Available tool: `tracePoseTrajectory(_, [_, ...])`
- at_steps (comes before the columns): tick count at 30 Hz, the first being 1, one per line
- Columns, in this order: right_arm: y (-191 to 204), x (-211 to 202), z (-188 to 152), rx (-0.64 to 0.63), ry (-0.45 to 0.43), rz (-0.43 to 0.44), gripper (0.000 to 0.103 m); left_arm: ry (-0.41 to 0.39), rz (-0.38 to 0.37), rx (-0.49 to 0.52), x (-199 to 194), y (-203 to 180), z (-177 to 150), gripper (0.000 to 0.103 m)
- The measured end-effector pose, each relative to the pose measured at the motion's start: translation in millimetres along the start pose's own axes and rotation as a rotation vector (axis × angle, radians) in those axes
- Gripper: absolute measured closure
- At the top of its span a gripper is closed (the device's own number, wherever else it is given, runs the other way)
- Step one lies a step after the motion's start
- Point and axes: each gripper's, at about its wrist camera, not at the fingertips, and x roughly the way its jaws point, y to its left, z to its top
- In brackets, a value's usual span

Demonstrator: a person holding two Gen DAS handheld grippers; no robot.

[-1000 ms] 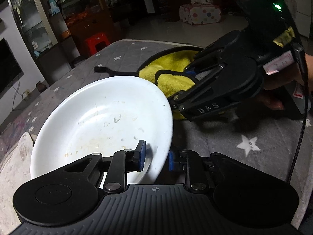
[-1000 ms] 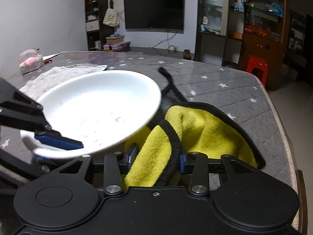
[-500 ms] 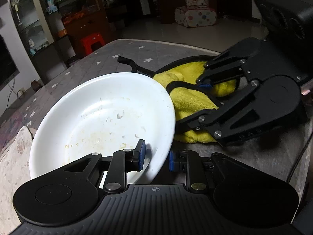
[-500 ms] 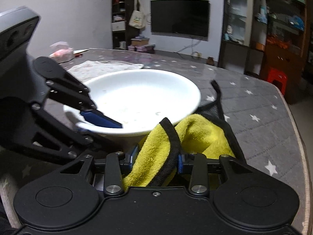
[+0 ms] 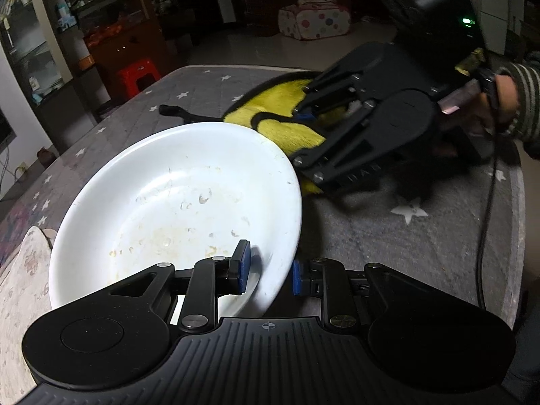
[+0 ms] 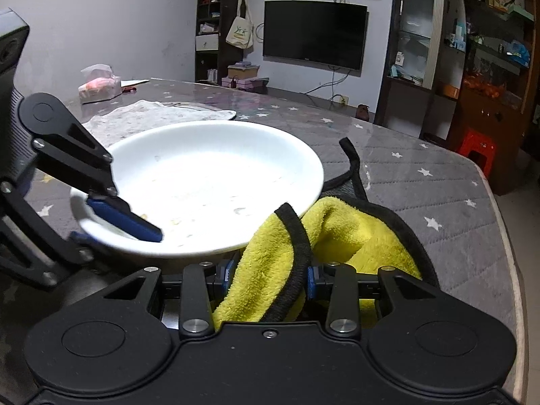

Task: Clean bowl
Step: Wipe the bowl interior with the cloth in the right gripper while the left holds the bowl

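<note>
- The left gripper [image 5: 268, 271] is clamped on the near right rim of the white bowl [image 5: 175, 209]: one blue pad lies inside the bowl, the other sits outside under the rim.
- In the right wrist view the same left gripper [image 6: 118, 226] reaches in from the left, its blue pad lying on the bowl's inner wall near the rim.
- The right gripper [image 6: 270, 276] is closed on a fold of the yellow cloth [image 6: 270, 270]; the black-edged fold rises between its two blue pads, and the rest of the cloth spreads to the right and beyond them.
- The bowl [image 6: 216, 182] sits just ahead and to the left of the right gripper, its near rim overlapping the cloth's raised fold in that view; whether they touch cannot be told.
- The bowl's inside carries pale yellowish smears and small crumbs, mostly toward the near side.
- Seen from the left wrist, the right gripper [image 5: 307, 114] lies beyond the bowl's far right rim, with the yellow cloth [image 5: 287, 128] in its grasp.
- A hand [image 5: 499, 98] in a striped sleeve holds the right gripper's handle at far right.
- The worktop [image 6: 438, 182] is covered in grey fabric with white stars.
- A pale patterned cloth [image 6: 148, 118] lies flat on the worktop beyond the bowl, to the left.
</note>
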Motion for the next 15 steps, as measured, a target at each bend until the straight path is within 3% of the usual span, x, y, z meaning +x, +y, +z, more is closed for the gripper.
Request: tracePoseTrajectory(15, [-6.8, 11.8, 3.0, -0.072, -0.011, -0.018, 0.063, 0.032, -0.007, 0.044, -15.2, -5.0, -11.2, 0.077])
